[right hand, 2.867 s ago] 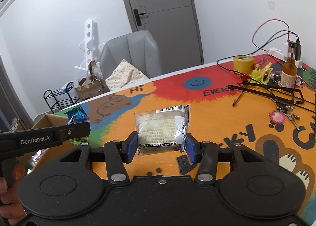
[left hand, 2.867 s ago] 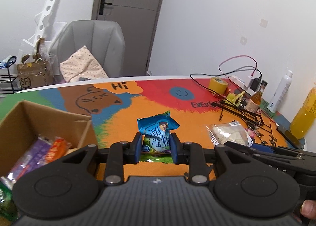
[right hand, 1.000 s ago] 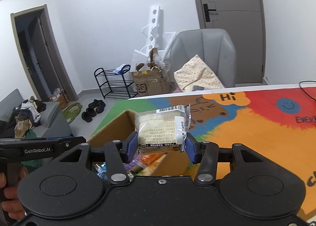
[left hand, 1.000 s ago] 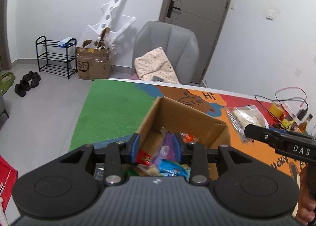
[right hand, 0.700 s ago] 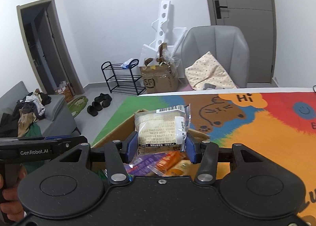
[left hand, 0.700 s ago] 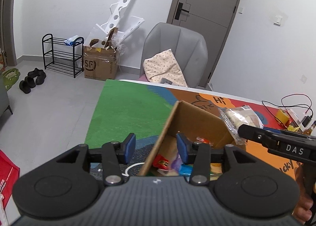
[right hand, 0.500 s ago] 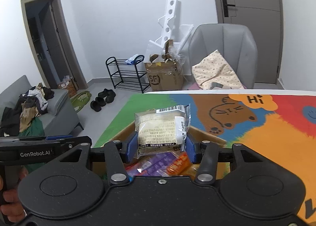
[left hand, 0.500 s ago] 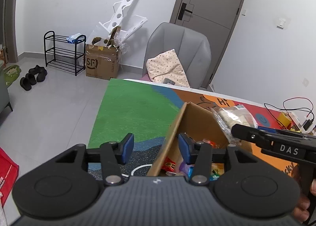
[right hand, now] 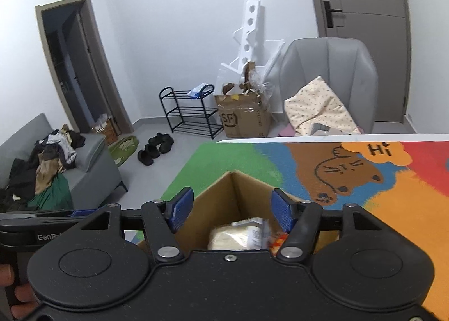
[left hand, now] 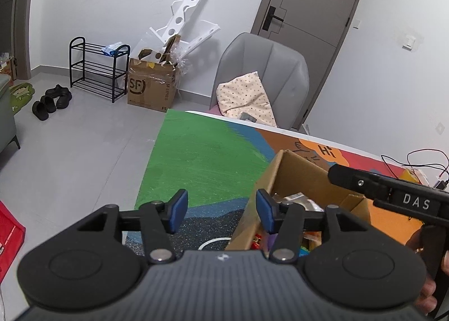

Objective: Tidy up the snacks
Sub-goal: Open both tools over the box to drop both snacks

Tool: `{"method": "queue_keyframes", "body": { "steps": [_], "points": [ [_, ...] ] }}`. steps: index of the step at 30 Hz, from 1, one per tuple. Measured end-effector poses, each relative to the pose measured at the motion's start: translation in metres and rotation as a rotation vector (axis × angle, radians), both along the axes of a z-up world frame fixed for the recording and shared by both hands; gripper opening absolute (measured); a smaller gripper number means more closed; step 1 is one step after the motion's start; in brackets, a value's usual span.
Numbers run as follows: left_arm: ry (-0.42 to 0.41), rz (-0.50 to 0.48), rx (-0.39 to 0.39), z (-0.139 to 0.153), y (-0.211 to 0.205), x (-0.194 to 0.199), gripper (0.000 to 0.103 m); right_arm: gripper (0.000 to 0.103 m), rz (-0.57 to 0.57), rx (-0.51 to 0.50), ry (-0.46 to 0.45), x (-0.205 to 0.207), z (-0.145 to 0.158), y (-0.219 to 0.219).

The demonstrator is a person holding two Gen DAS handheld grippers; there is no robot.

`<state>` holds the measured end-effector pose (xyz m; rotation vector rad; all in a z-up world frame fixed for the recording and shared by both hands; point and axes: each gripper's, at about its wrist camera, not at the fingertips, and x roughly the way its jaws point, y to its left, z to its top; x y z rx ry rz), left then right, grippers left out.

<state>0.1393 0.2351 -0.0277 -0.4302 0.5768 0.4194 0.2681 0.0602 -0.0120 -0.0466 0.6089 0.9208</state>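
The clear-wrapped bread packet (right hand: 238, 234) lies inside the open cardboard box (right hand: 216, 203) on the painted table (right hand: 224, 158), directly under your right gripper (right hand: 231, 205), whose blue pads are spread wide and hold nothing. Your left gripper (left hand: 220, 210) is also spread and empty; its right finger hangs over the box's near wall (left hand: 261, 197), its left finger over the green and dark part of the table (left hand: 202, 158).

Around you: a grey armchair (right hand: 328, 74) with a dotted cushion (right hand: 322, 107) stands at the table's far edge, with an SF shipping carton (right hand: 241, 116), white perforated boards (right hand: 249, 31) and a black shoe rack (right hand: 188, 110) beside it on the floor. From the left wrist view, your right gripper's body (left hand: 393, 197) crosses above the box's far side and hides part of it.

In the box, colourful snack wrappers (right hand: 277, 239) lie touching the bread packet, with red and purple packs (left hand: 262, 239) by the near wall.
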Motion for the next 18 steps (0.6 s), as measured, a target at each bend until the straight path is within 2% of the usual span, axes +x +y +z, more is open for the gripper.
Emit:
{"method": "queue_keyframes", "body": {
  "steps": [3,8,11,18],
  "points": [
    [-0.009,-0.014,0.005,0.003,-0.007,0.0,0.054,0.069,-0.019,0.008,0.006,-0.002,0.0,-0.014],
    [-0.014,-0.037,0.028,0.009,-0.023,0.0,0.065,0.077,-0.063,0.004,0.007,-0.005,-0.002,-0.039],
    [-0.023,-0.055,0.048,0.012,-0.034,0.0,0.076,0.078,-0.089,0.01,0.011,-0.006,0.0,-0.055],
    [-0.031,-0.112,0.073,0.017,-0.063,0.004,0.085,0.083,-0.158,0.027,0.01,-0.011,0.0,-0.089]
  ]
}}
